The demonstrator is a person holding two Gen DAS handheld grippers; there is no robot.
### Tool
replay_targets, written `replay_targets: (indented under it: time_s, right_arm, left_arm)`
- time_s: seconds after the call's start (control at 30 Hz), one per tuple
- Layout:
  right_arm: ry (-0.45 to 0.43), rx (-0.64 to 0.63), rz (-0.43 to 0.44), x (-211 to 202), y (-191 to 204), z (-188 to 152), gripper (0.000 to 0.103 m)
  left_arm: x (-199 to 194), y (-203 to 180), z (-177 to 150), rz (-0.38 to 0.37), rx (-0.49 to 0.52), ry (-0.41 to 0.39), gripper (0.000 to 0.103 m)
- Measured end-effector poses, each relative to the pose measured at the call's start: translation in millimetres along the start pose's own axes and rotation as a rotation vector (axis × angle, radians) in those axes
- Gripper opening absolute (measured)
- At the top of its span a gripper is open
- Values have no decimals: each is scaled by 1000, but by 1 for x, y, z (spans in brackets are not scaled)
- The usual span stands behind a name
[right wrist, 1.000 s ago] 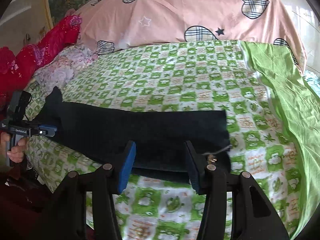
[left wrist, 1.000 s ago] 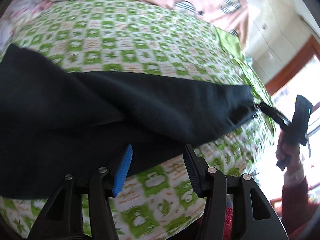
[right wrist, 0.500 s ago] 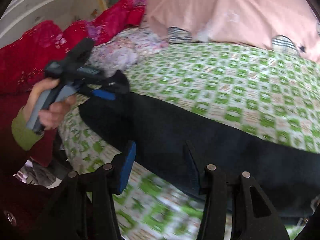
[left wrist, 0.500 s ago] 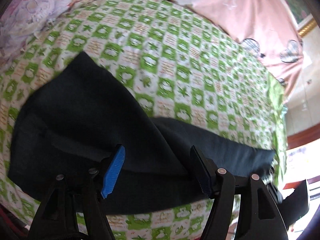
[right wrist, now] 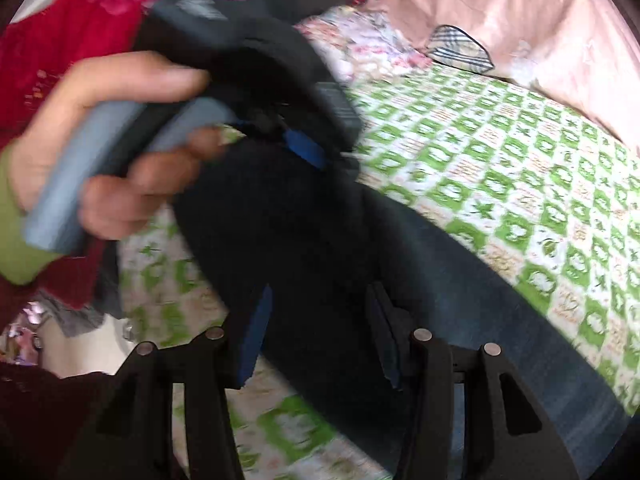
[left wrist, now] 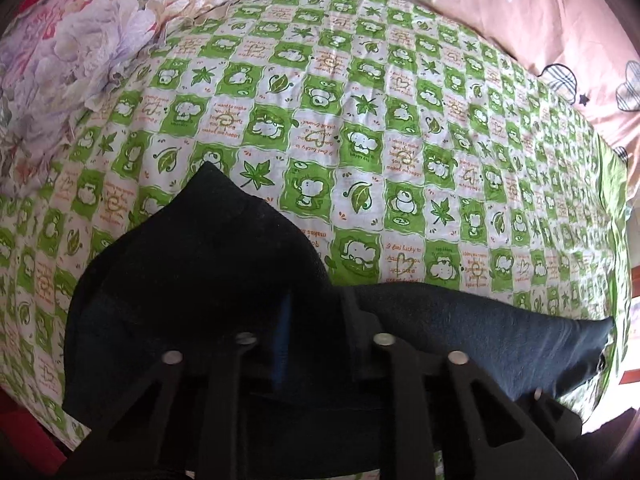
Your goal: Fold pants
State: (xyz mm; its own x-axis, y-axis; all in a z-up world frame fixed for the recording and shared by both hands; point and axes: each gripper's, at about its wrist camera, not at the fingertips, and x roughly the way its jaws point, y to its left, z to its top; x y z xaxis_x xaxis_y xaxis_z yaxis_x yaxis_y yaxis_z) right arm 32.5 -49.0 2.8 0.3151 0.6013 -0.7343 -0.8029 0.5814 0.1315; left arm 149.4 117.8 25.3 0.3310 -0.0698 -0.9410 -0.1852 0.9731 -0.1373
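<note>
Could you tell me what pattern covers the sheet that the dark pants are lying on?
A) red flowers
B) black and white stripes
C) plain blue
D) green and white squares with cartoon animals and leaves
D: the sheet around the dark pants shows green and white squares with small cartoon animals and leaves.

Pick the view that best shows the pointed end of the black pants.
Left wrist view: the pants show their pointed end sharp against the green checked sheet. The right wrist view is blurred; there the pants show only as a dark band.

Left wrist: steeply down, close above the pants (left wrist: 208, 280).
Right wrist: slanting down, close.
Shared: pants, bed (left wrist: 400, 128).
</note>
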Motion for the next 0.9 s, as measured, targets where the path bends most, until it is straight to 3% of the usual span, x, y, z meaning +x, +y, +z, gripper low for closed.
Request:
replay_targets:
  time_s: [0.2,0.33,0.37,0.4,0.47,0.7,0.9]
  right_arm:
    - [21,-77,-1,5,-5,11,50]
    - [108,-163,14,28,-5,17,50]
    - [132,-181,14,34,-4,17,43]
    - [152,-192,14,38,-3,17,22]
    - [165,-203,11,39,1,20,8]
    - [68,-257,73,-10,45,37,7]
    - [91,-279,27,8,65,26,6]
  left_arm:
    - [-18,28,-29,-124,-30,-57,7]
    - [-26,44,-47,-197,-65,-81,6]
    - [-29,48,-51,-223,-74,-94,6]
    - [-32,52,-55,-242,-82,-104,6]
    - [-38,56,-61,-272,-93,-129,5]
    - [-85,83,-92,-341,-112,-306,5]
    - [-80,116,-128,-384,-172,-331,5]
